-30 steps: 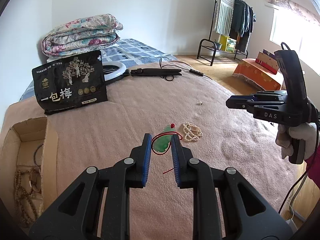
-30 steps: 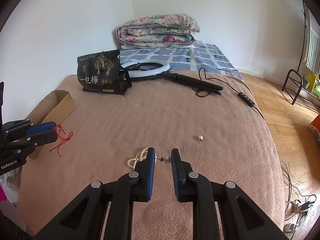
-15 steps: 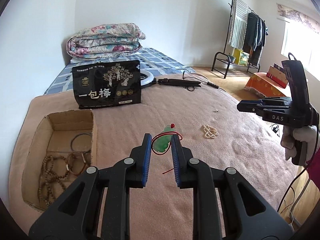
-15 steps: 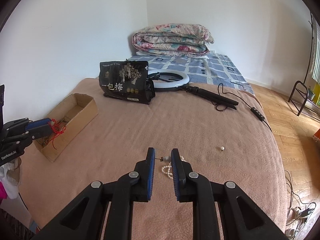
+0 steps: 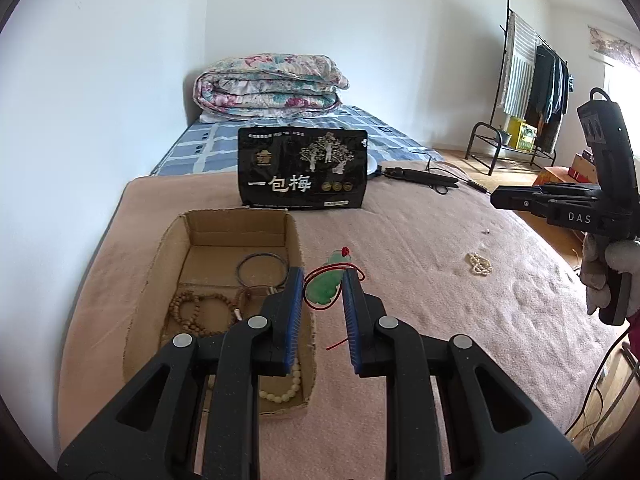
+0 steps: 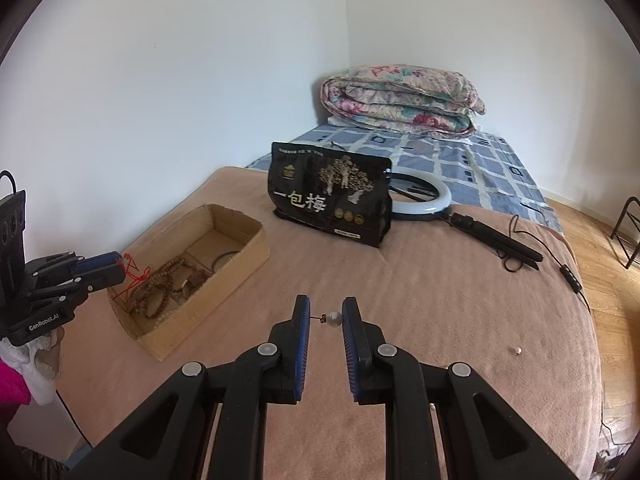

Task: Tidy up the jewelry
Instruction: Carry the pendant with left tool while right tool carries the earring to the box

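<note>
- Cardboard box, open-topped and brown, sits far left on the pinkish-tan blanket. Its long axis runs away from the left wrist camera toward the black snack pouch with white Chinese lettering. Inside are brown wooden bead strands, a thin dark bangle and a cream bead bracelet at the near end.
- Left gripper is clamped narrow on a green jade pendant on a red cord. The pendant's long axis points away from the camera and leans a bit right, red knot at the far end, cord ends dangling loose below. It's up in the air just right of the box's right wall, not inside.
- Right of that, a small pile of white pearl beads lies on the blanket, well apart from the box.
- Right gripper is pinched narrow on a tiny pearl stud earring. The post lies crosswise between the blue pads, pearl toward the right pad, held above bare blanket.
- Further right in the right wrist view, one loose small white bead sits alone on the blanket.
- Far right, a gloved hand holds the right gripper's handle.
</note>
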`<action>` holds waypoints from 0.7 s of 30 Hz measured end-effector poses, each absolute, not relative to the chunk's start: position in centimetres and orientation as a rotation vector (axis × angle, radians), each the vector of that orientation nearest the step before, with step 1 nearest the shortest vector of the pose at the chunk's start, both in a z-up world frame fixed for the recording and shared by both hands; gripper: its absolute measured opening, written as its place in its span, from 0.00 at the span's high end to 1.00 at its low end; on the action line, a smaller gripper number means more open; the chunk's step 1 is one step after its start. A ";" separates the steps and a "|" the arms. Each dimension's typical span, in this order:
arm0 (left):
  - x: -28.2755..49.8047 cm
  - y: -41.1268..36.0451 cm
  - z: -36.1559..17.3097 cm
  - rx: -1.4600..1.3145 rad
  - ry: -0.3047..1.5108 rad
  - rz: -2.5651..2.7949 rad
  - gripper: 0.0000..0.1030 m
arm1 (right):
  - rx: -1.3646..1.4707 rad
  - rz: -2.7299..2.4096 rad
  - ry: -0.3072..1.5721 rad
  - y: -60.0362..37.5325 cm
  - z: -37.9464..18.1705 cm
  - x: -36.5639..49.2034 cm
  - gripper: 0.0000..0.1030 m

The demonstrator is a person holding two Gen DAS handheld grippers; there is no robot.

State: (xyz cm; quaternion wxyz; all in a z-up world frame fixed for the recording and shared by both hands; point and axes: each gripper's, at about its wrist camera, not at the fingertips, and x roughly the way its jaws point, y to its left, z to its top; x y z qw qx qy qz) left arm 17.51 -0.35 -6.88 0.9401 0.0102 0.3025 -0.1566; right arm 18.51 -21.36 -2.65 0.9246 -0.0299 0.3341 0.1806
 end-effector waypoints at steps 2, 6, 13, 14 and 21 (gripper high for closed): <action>17.6 0.8 -6.9 0.019 0.614 -0.301 0.82 | -0.063 0.394 0.684 -19.7 -2.5 19.1 0.86; 17.6 2.8 -7.1 0.023 0.607 -0.268 0.82 | -0.069 0.441 0.687 -16.4 -2.7 20.5 0.86; 17.9 6.0 -8.2 0.014 0.612 -0.226 0.82 | -0.085 0.514 0.702 -10.8 -3.6 22.8 0.86; 17.9 6.3 -8.4 0.014 0.612 -0.221 0.82 | -0.085 0.522 0.705 -10.1 -3.8 23.2 0.86; 18.0 7.4 -9.7 0.054 0.617 -0.201 0.82 | -0.080 0.574 0.736 -5.4 -5.7 25.6 0.86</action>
